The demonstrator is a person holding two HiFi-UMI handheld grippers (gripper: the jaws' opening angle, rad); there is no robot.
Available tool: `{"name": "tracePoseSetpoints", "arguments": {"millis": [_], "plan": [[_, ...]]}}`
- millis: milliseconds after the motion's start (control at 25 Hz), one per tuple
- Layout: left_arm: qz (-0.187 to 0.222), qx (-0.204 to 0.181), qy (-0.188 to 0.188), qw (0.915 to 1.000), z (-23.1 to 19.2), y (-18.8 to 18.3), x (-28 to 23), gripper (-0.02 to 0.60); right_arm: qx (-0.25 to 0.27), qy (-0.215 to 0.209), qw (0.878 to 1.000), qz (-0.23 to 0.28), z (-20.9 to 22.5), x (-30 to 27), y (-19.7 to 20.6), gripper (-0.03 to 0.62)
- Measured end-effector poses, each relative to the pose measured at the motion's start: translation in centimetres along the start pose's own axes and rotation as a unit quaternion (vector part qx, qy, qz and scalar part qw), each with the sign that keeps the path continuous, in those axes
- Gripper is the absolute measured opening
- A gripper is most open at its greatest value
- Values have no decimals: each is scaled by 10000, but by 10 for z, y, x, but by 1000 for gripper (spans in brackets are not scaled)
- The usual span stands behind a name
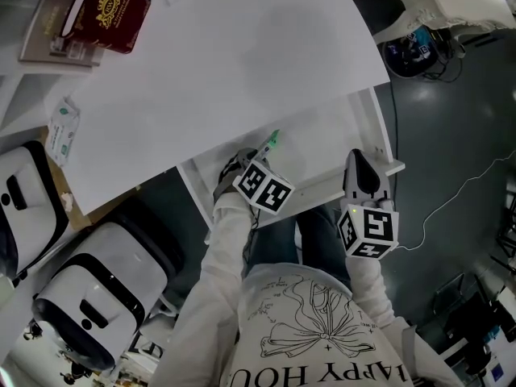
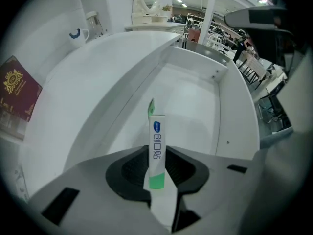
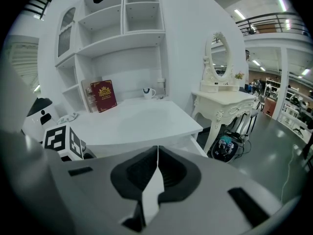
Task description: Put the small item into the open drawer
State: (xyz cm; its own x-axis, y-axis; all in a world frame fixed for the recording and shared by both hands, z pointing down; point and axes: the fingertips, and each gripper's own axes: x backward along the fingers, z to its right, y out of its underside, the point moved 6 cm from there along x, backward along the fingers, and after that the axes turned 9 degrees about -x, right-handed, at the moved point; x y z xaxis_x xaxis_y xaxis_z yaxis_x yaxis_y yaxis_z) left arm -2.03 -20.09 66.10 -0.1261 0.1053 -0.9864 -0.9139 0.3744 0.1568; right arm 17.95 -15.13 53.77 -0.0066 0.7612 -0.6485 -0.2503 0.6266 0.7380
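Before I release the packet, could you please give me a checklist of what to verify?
1. Is the packet held by the left gripper: ok, pinched between the pads and pointing forward.
2. Is the drawer open: ok, pulled out beneath the desktop.
3. Is the drawer floor ahead of the packet bare: ok, nothing shows there.
4. Is the packet tip clear of the desktop edge: cannot tell, it looks close in the head view.
5. Is the right gripper out of the way: ok, jaws together, empty, at the drawer's right side.
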Motion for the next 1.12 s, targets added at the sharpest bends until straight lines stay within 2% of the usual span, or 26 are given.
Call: {"name": "tracePoseSetpoints", "arguments": {"millis": [160,480,600,680,840,960,1120], "plan": [[96,-19,41,9999,1,-2,-1,116,-17,-11,10000,30,1,2,-2,8],[615,244,-108,9977,-3,-9,27,144,-19,-118,9998,164,-1,8,-10,8],[928,487,-209,9943,-5,-12,49,144,46,-238,9993,300,-6,11,-21,8],[1189,719,-252,9900,-5,-14,67,139,86,-338,9986,409,-11,16,-29,8],[1669,1122,-589,9778,-8,-14,107,73,173,-550,9963,640,-22,29,-46,8],[1996,1465,-887,9648,-12,-10,137,24,265,-725,9936,821,-33,38,-59,8],[2402,1940,-1075,9450,-16,0,173,14,384,-944,9894,1034,-48,50,-73,8]]}}
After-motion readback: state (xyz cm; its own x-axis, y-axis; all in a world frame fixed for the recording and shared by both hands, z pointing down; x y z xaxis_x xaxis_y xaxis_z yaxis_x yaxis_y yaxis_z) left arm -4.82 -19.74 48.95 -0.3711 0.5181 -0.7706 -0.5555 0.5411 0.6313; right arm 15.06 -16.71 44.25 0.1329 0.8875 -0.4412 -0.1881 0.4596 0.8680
